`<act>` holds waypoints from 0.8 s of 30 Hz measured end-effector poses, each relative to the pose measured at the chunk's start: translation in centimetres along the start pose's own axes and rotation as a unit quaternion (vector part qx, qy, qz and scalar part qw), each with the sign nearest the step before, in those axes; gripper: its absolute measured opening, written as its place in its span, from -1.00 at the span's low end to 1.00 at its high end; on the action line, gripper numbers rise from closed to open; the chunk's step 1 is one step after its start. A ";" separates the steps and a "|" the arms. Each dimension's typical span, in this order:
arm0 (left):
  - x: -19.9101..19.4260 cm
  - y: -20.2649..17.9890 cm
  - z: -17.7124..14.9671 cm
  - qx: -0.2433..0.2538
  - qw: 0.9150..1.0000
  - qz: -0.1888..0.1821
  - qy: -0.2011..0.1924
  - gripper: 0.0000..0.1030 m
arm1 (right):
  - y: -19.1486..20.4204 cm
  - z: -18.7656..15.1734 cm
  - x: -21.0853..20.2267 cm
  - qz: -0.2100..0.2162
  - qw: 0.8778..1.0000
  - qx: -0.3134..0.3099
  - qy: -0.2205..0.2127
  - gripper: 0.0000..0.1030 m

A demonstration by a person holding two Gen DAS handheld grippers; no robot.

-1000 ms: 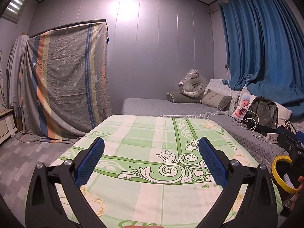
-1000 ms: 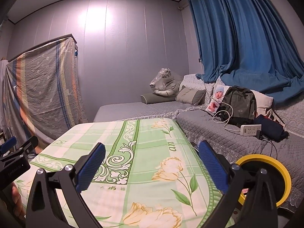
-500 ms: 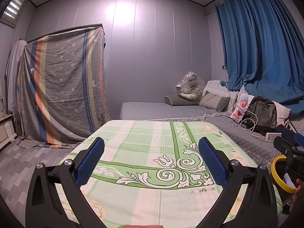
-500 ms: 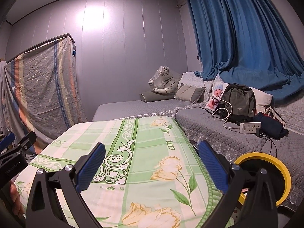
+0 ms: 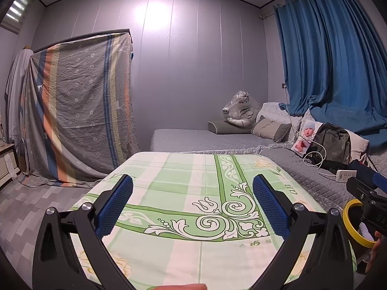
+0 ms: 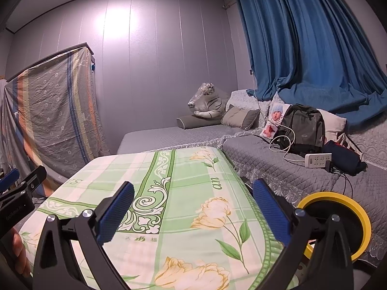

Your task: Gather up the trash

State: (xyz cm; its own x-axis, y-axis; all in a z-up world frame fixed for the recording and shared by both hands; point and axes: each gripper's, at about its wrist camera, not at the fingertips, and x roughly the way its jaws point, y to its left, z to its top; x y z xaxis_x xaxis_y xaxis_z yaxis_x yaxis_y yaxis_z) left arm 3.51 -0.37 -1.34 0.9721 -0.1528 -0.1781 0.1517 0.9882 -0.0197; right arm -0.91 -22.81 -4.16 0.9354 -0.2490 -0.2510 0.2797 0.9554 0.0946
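My left gripper [image 5: 192, 199] is open and empty, held over a table covered with a green floral cloth [image 5: 183, 169]. My right gripper [image 6: 193, 200] is also open and empty over the same cloth [image 6: 183, 169], toward its right side. A bin with a yellow rim [image 6: 338, 222] stands by the table's right edge, partly behind my right finger; it also shows in the left wrist view [image 5: 350, 222]. I see no trash on the cloth. The right gripper's body [image 5: 367, 195] shows at the right of the left view, and the left gripper's body [image 6: 19, 193] at the left of the right view.
A grey bed [image 6: 278, 159] runs along the right and back, with a backpack [image 6: 302, 128], a power strip [image 6: 318, 160], pillows and a plush tiger [image 6: 208, 102]. Blue curtains [image 6: 302, 48] hang behind it. A cloth-draped frame [image 5: 77, 106] stands at the left.
Both views have tilted up a little, so the table sits lower in frame. Both grippers stay open and empty.
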 end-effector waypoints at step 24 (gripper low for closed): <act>0.3 -0.6 0.1 0.006 1.000 -0.010 0.006 0.84 | -0.2 -0.2 0.1 -0.001 1.000 0.006 0.006 0.85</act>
State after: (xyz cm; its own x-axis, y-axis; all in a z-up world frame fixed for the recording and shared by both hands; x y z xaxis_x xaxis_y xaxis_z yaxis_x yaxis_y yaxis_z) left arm 3.75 -0.96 -1.26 0.9666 -0.1716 -0.1905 0.1724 0.9849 -0.0123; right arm -0.92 -23.05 -4.35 0.9321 -0.2485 -0.2633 0.2841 0.9529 0.1063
